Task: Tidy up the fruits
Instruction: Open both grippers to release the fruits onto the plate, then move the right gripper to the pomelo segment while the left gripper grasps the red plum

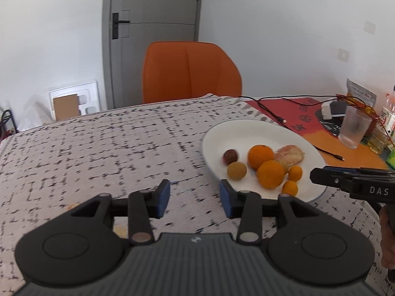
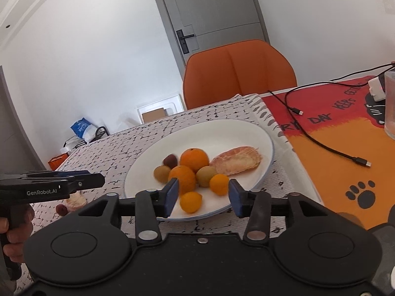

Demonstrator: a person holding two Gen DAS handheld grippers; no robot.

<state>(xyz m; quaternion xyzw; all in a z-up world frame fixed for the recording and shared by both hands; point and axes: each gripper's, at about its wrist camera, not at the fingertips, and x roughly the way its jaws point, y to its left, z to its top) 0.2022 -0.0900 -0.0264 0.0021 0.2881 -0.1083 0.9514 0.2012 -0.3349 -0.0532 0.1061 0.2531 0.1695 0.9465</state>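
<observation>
i have both tools up at the near edge of the white plate (image 2: 256, 133), and most of the fruit sits on it already: two oranges (image 2: 194, 159), small kumquats (image 2: 190, 202), brownish round fruits (image 2: 205, 176), a dark red one (image 2: 170, 160) and a peeled pomelo segment (image 2: 235, 162) at the far side. my right hand-held gripper (image 2: 201, 198) stands parted and empty, its blue pads either side of the nearest kumquat without touching it. my left hand-held gripper (image 1: 195, 198) is parted and empty too, over the patterned table (image 1: 98, 148) just beside the plate's rim. two pieces lie off the plate by the left tool: a peeled segment (image 2: 76, 201) and a small red fruit (image 2: 61, 209). i judge the gathering nearly done; next i'd bring the left jaws down around one stray and close gently, since the peeled flesh would crush easily.
</observation>
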